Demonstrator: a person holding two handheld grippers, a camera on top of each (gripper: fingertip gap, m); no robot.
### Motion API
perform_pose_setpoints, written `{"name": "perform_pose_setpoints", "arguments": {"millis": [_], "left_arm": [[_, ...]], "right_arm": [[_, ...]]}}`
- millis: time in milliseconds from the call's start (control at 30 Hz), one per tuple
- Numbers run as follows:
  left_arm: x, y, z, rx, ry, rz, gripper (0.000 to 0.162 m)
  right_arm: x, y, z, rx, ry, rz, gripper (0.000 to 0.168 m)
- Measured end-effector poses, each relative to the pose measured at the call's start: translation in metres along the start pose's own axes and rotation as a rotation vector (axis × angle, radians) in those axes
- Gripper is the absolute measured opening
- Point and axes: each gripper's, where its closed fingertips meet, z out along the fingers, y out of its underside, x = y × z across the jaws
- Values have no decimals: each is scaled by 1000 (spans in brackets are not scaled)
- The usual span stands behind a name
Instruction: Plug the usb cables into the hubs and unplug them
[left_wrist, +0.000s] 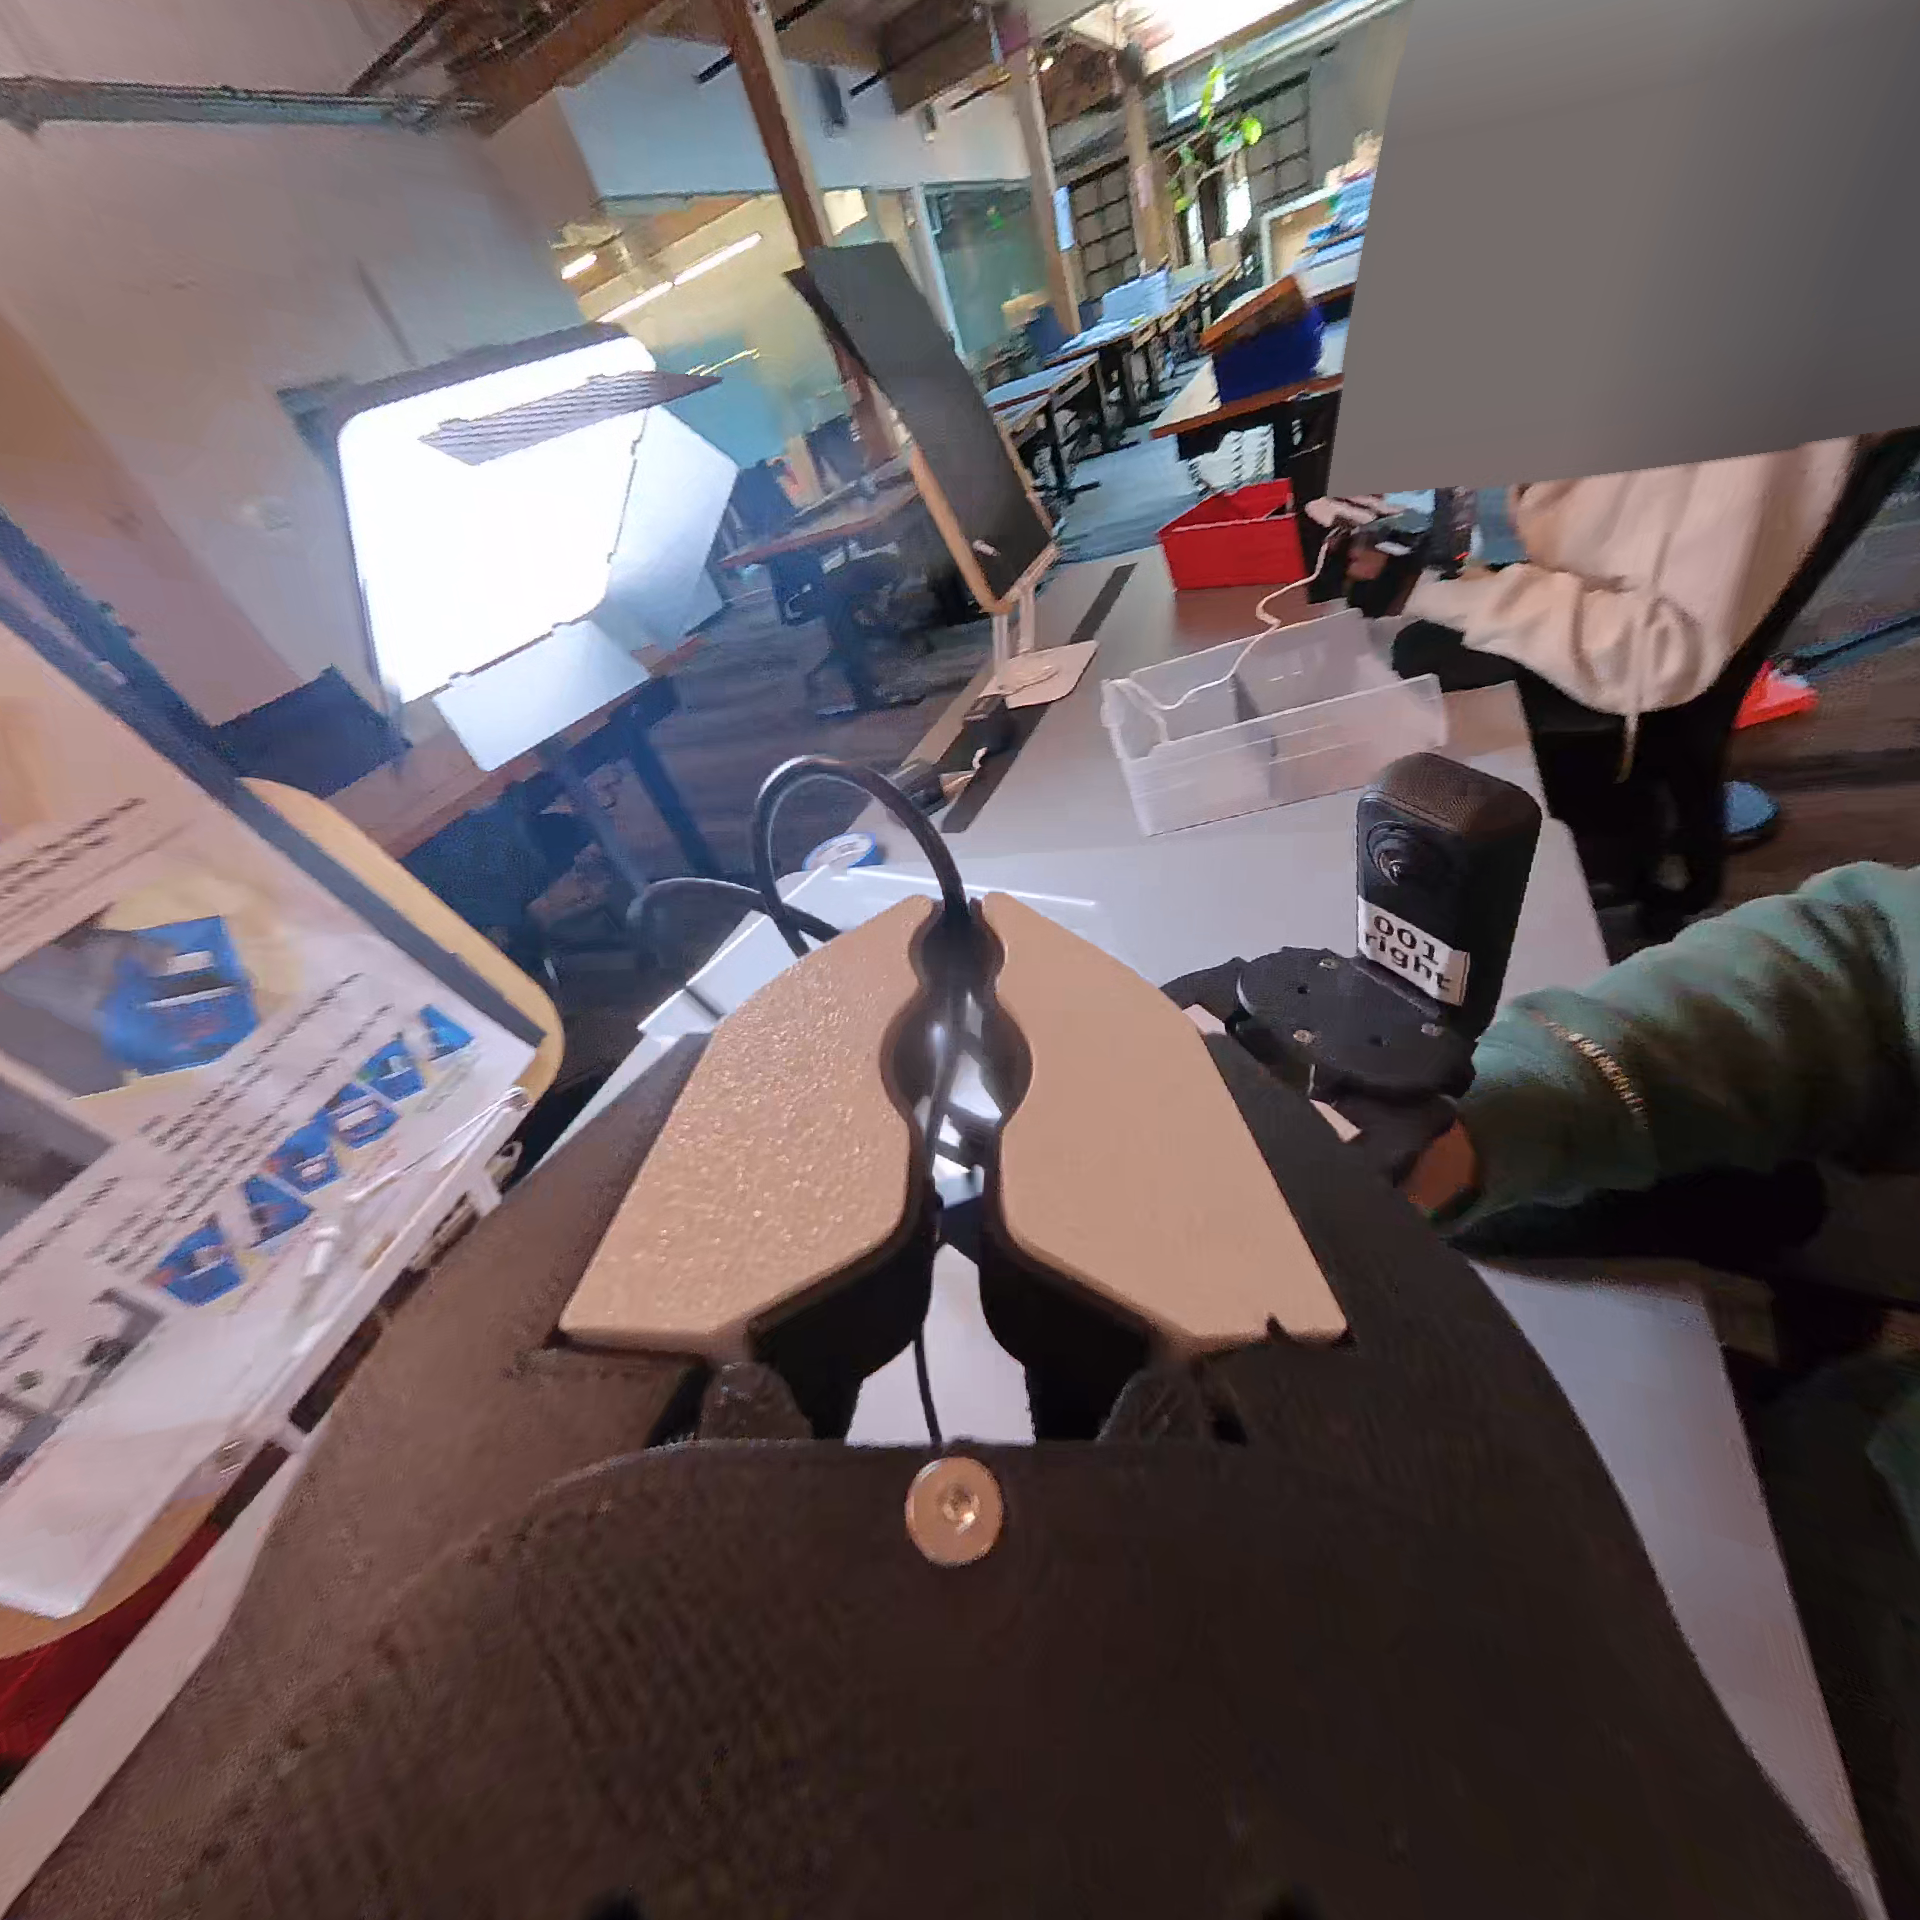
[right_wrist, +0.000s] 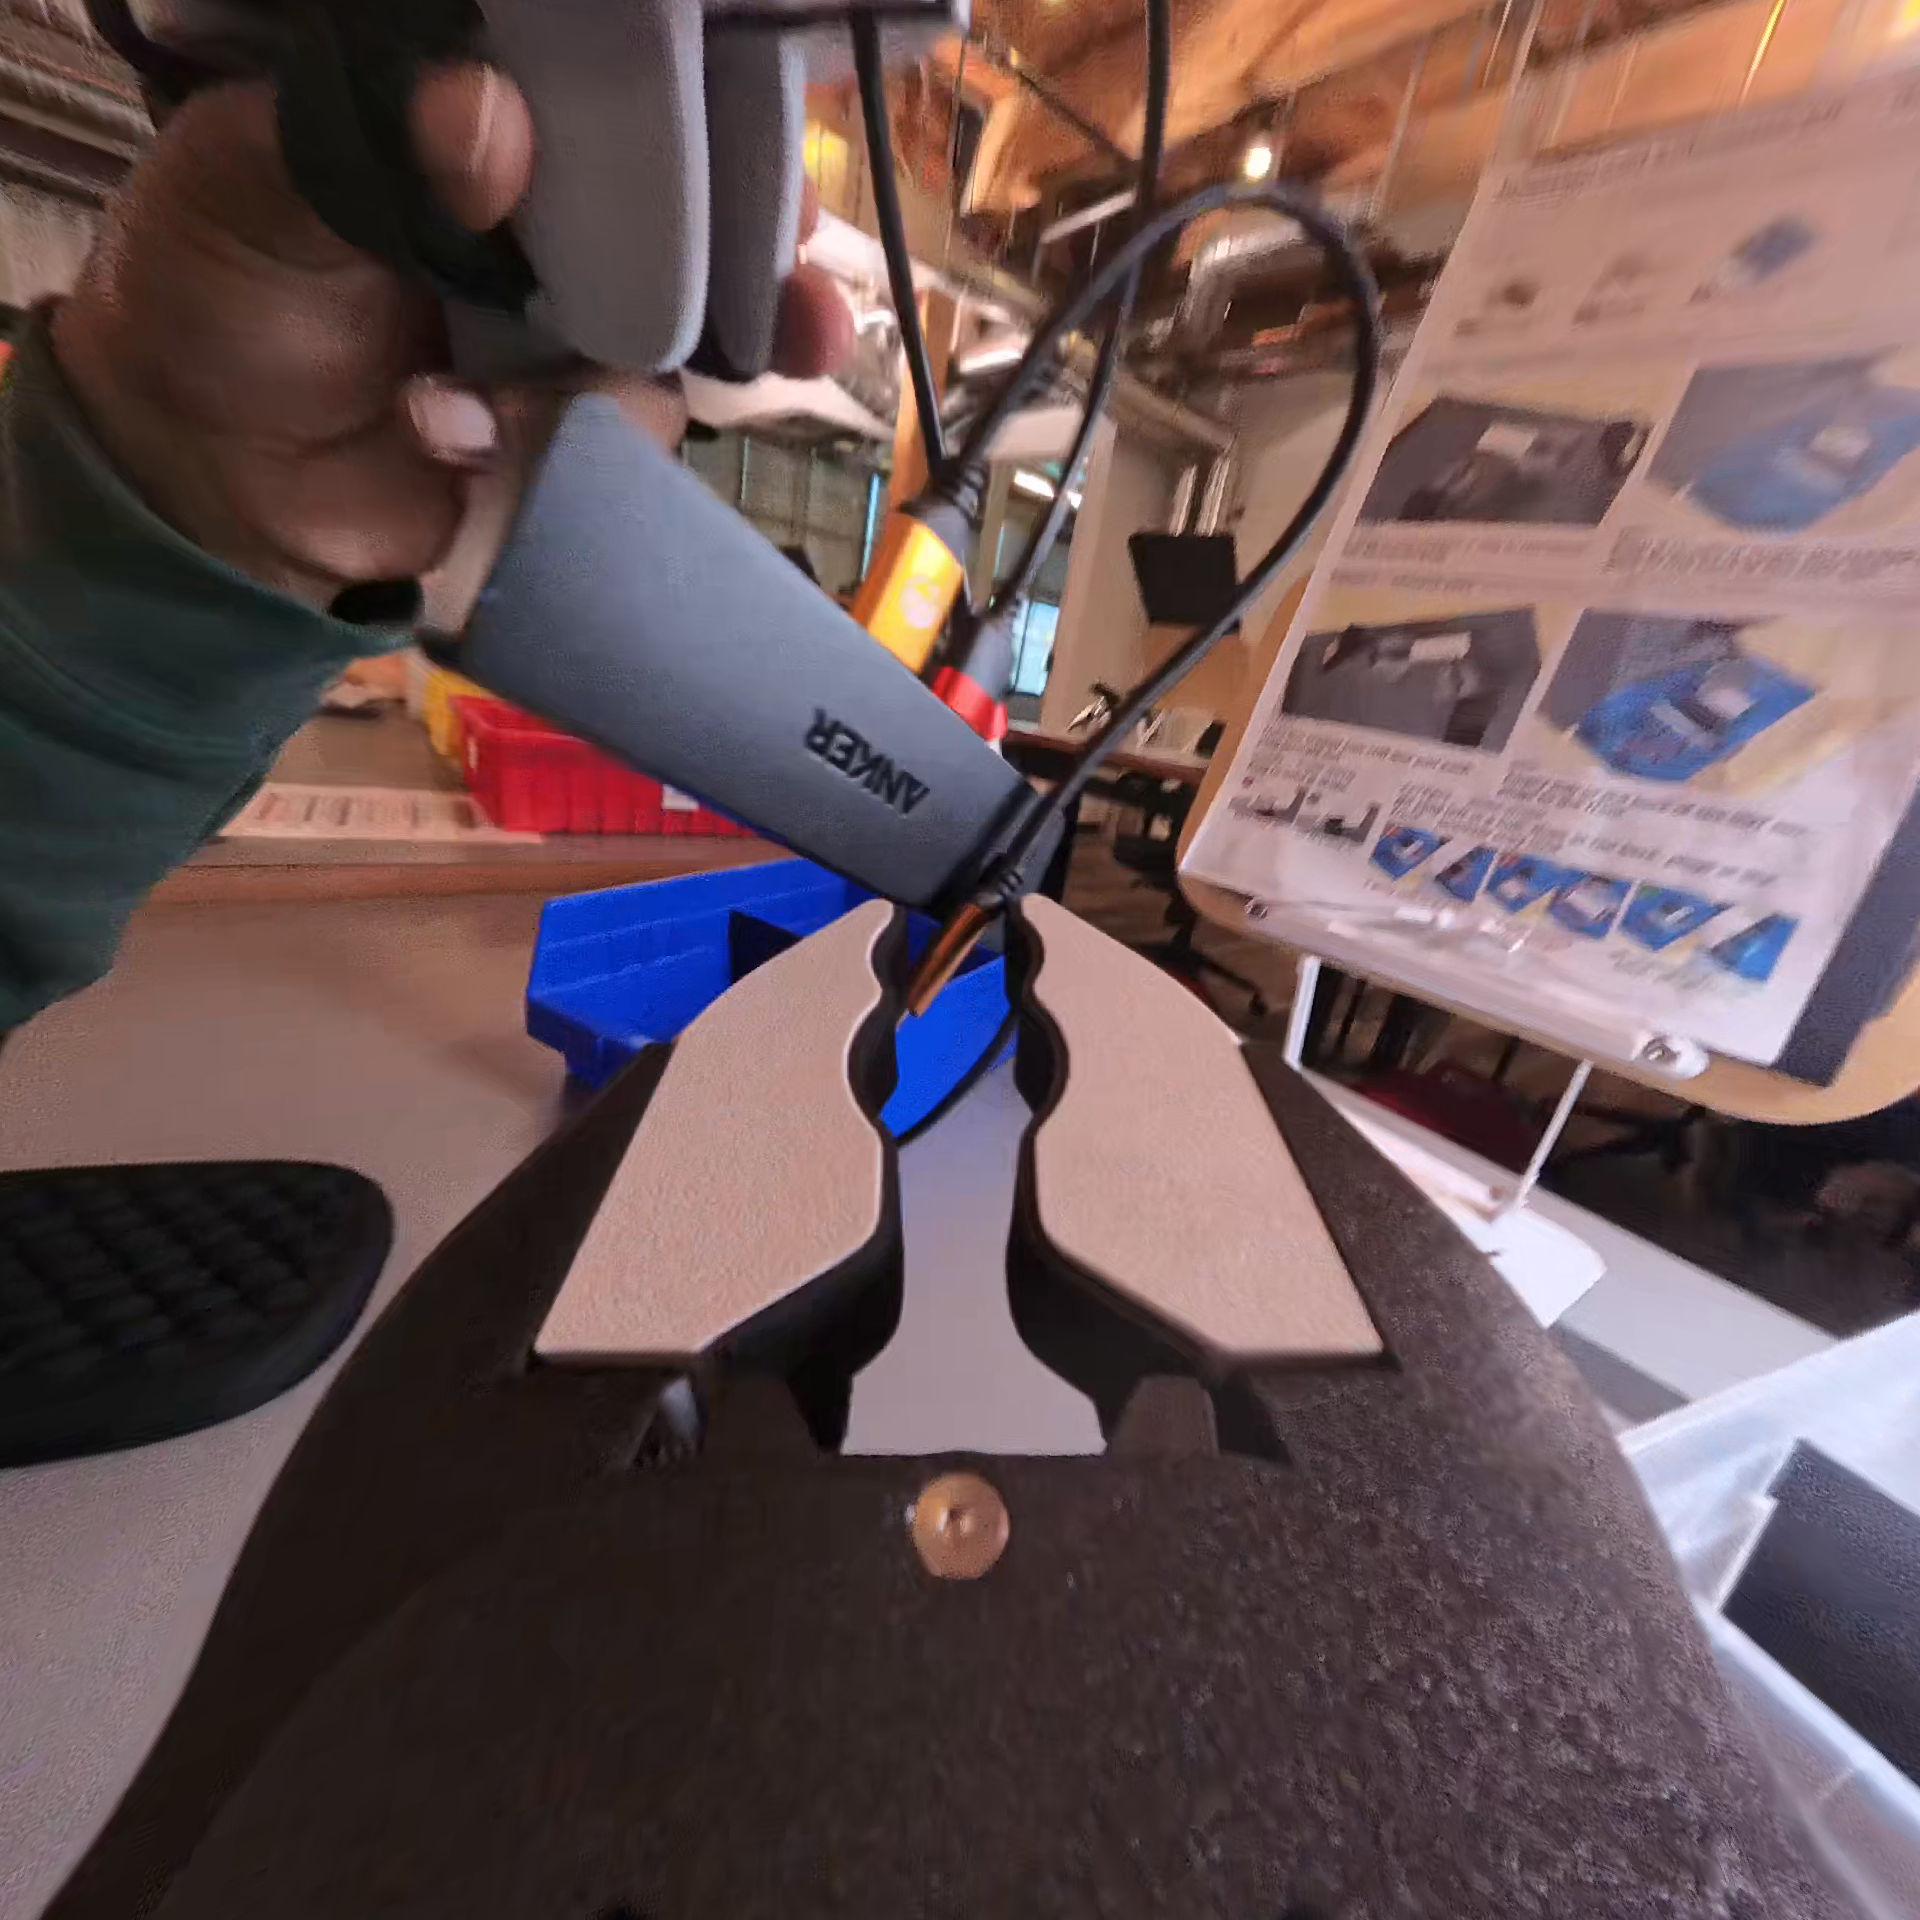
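My left gripper (left_wrist: 961, 906) is shut. A black cable (left_wrist: 831, 774) is pinched between its fingertips and loops up above them. In the right wrist view its grey pads (right_wrist: 623, 208) sit at the upper end of a grey usb hub (right_wrist: 707, 665), which slants down toward my right gripper (right_wrist: 958, 920). An orange connector (right_wrist: 914, 592) shows behind the hub. My right gripper's fingers stand a narrow gap apart around a usb plug (right_wrist: 940, 961), whose metal tip lies just below the hub's lower end. A cable loop (right_wrist: 1340, 436) rises from there.
A blue bin (right_wrist: 665, 956) and a red bin (right_wrist: 551, 769) stand on the grey table (left_wrist: 1195, 904). A printed sheet on a clear stand (right_wrist: 1558, 675) is close on one side. A clear tray (left_wrist: 1268, 727), a person in a white top (left_wrist: 1610, 582) and a black mat (right_wrist: 156, 1299) are nearby. The gap from one gripper's tips to the other's is roughly 12 centimetres.
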Motion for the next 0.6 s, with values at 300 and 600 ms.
{"name": "perform_pose_setpoints", "arguments": {"millis": [300,600], "left_arm": [[-5,-9,4,92,-18,-104,3],[1,-2,26,152,-14,-213,3]], "right_arm": [[-12,6,-10,-26,-11,-225,57],[16,-13,-7,20,238,-206,13]]}}
